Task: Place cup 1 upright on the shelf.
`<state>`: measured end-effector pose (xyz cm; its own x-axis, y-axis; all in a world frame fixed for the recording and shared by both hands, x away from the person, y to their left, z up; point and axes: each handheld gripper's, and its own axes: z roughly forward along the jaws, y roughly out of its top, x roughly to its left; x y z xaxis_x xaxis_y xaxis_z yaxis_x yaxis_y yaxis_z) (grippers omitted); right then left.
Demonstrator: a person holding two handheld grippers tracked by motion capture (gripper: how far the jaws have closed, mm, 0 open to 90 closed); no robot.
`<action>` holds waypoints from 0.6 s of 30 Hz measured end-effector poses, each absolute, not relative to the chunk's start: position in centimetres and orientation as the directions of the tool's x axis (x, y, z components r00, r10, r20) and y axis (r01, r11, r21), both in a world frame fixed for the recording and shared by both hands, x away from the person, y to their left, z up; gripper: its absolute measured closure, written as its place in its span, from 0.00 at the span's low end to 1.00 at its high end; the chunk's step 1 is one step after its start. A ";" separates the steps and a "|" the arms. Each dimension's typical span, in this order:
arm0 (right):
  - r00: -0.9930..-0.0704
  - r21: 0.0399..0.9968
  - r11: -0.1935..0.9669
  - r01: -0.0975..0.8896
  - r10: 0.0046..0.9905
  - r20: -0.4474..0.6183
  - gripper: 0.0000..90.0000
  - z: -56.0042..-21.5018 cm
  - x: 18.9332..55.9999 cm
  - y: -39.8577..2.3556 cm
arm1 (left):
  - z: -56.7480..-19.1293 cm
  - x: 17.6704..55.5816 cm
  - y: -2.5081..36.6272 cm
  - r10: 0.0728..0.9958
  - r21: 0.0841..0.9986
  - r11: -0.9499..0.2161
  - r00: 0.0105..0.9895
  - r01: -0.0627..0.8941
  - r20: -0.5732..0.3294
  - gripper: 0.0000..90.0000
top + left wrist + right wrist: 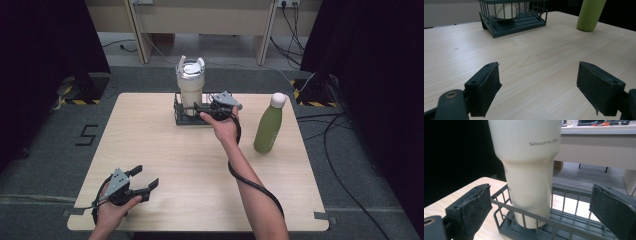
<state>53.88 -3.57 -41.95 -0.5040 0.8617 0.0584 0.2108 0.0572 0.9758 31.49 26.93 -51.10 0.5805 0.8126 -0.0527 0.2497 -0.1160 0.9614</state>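
A light wooden table (165, 165) is seen bearing a dark wire rack (564, 225) near its far edge. A cream tumbler (529, 182) is stood upright in the rack's left part. A green bottle (269, 124) is set well apart to the right. The right gripper (210, 107) is held spread just beside the tumbler, apparently untouched by the pads. The left gripper (142, 181) is kept agape, empty, above the near corner.

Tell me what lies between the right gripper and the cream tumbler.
In the right gripper view, the near rail of the dark wire rack runs between the open right gripper and the cream tumbler.
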 end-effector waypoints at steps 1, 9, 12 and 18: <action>-0.504 0.976 0.054 0.212 0.861 0.062 0.05 -41.9 53.6 -3.8 | -51.1 31.5 26.9 0.812 0.961 -0.115 0.581 0.250 -0.054 0.20; -0.504 0.979 0.056 0.197 0.862 0.052 0.06 -41.6 51.5 -5.9 | -51.1 31.5 26.8 0.811 0.961 -0.114 0.583 0.251 -0.056 0.20; -0.502 0.979 0.054 0.197 0.863 0.053 0.06 -41.6 50.8 -6.6 | -51.1 31.5 26.7 0.810 0.961 -0.115 0.584 0.251 -0.055 0.20; -0.501 0.981 0.059 0.183 0.864 0.042 0.06 -41.4 49.4 -7.9 | -51.1 31.5 26.6 0.809 0.961 -0.115 0.585 0.251 -0.056 0.20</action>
<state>49.40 -7.85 -41.37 -0.5012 0.8643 0.0417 0.1831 0.0589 0.9813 31.53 26.64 -51.11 0.5853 0.8089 -0.0560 0.2514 -0.1153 0.9610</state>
